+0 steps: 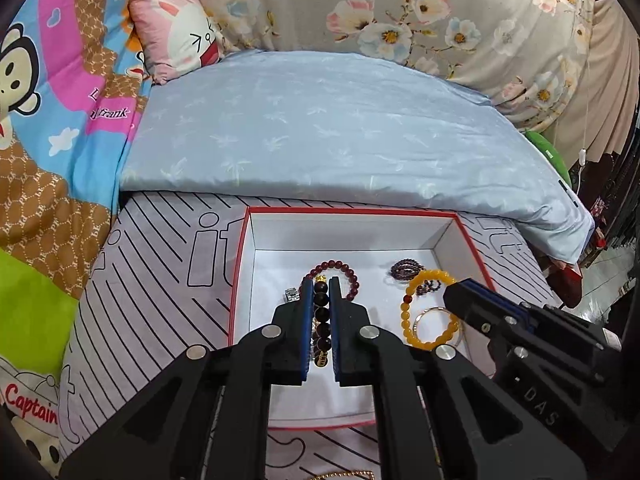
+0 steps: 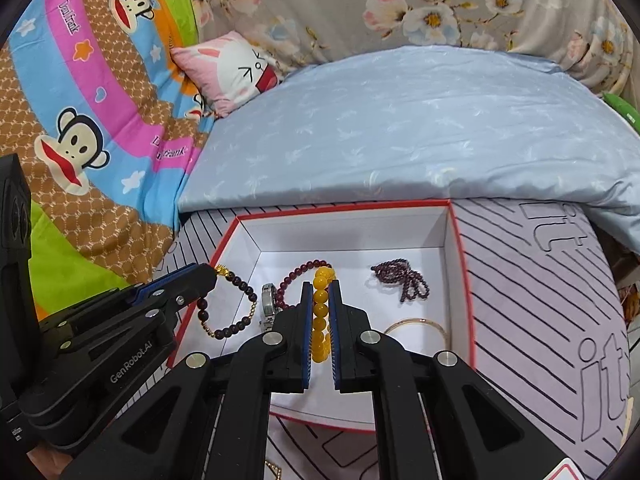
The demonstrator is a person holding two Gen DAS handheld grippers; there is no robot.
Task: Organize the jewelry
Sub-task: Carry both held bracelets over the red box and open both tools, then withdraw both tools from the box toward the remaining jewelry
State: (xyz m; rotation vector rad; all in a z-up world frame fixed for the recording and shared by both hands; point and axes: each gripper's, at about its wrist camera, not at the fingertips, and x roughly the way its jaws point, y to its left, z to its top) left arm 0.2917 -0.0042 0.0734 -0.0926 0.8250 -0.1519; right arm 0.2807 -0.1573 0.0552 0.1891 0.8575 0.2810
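Note:
A white box with a red rim (image 1: 348, 211) (image 2: 344, 206) lies on the bed. My left gripper (image 1: 320, 282) (image 2: 210, 274) is shut on a dark bead bracelet with gold beads (image 1: 321, 312) (image 2: 240, 288), which dangles above the box's left side. My right gripper (image 2: 320, 284) (image 1: 454, 294) is shut on a yellow bead bracelet (image 2: 320, 312) (image 1: 408, 312) over the middle of the box. Inside the box lie a red bead bracelet (image 2: 298, 272), a silver watch (image 2: 269, 304), a purple bead strand (image 2: 400, 278) and a thin bangle (image 2: 420, 324).
The box rests on a striped grey sheet (image 2: 540, 280). A pale blue quilt (image 1: 320, 132) rises just behind it, with a pink cartoon pillow (image 1: 176, 36) and a colourful monkey blanket (image 1: 48, 140) to the left. A thin gold chain (image 2: 273, 469) lies near the bottom edge.

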